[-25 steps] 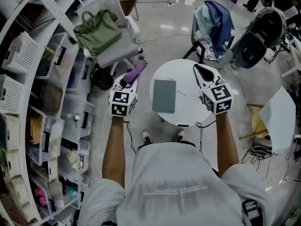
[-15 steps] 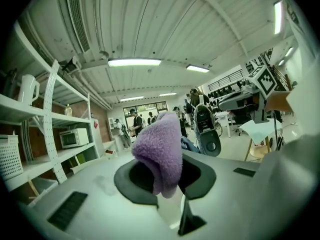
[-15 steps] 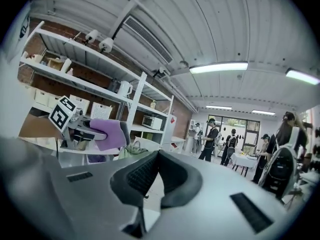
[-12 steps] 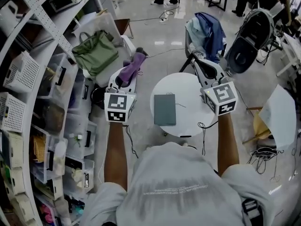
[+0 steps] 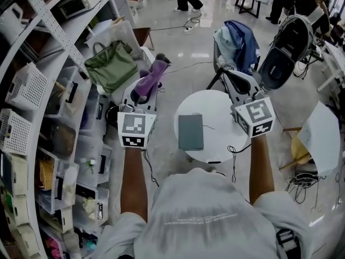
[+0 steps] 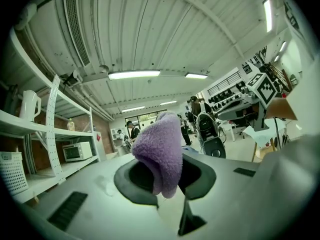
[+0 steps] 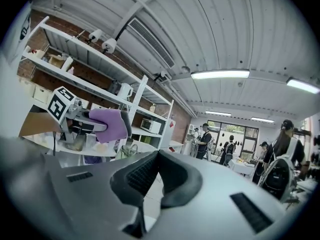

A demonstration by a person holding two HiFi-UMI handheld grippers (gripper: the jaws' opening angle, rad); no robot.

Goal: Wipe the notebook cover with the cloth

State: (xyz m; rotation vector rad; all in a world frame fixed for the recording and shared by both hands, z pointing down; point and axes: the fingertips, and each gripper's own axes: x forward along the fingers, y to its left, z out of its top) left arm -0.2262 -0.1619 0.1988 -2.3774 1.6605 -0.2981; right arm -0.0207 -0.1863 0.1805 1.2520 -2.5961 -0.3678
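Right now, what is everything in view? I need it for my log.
notebook: one, grey-green, flat on the table
table: one, white, round, in front of the person
cloth: one, purple, in the left gripper
bag: one, green, left of the table
clothes: a heap, blue, beyond the table
shelves: white, holding bins, far left
left gripper: shut on the cloth, left of the table
right gripper: shut, empty, by the table's right edge

No legible text anywhere, faint print across the shirt too small to read
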